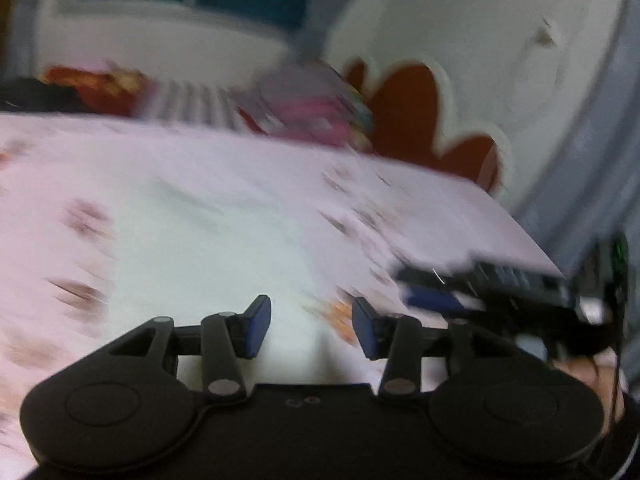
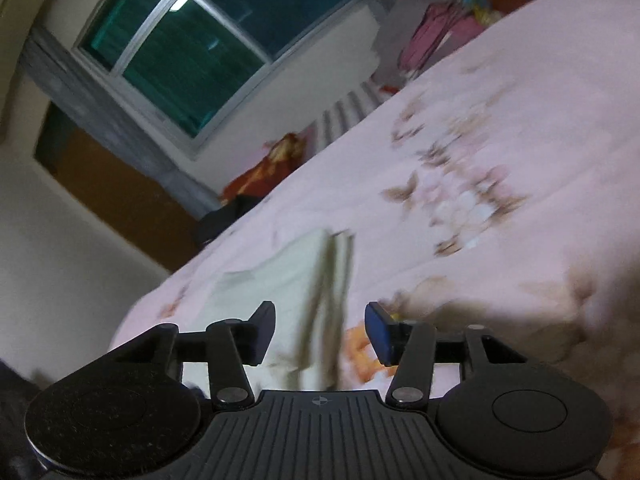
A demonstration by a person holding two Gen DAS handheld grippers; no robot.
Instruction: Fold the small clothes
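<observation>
A small pale white-green garment lies flat on the pink flowered bedsheet. In the right wrist view the same garment shows dark olive trim along its right edge. My left gripper hovers over the garment's near edge, open, with nothing between its blue-padded fingers. My right gripper is also open above the garment's near end, and only cloth lying below shows in the gap. At the right of the left wrist view the other gripper's body is held by a hand. Both views are blurred.
A pile of pink and grey clothes sits at the bed's far side, also seen as the clothes pile. A red-orange cloth and a dark item lie beyond the bed edge. A window fills the wall behind.
</observation>
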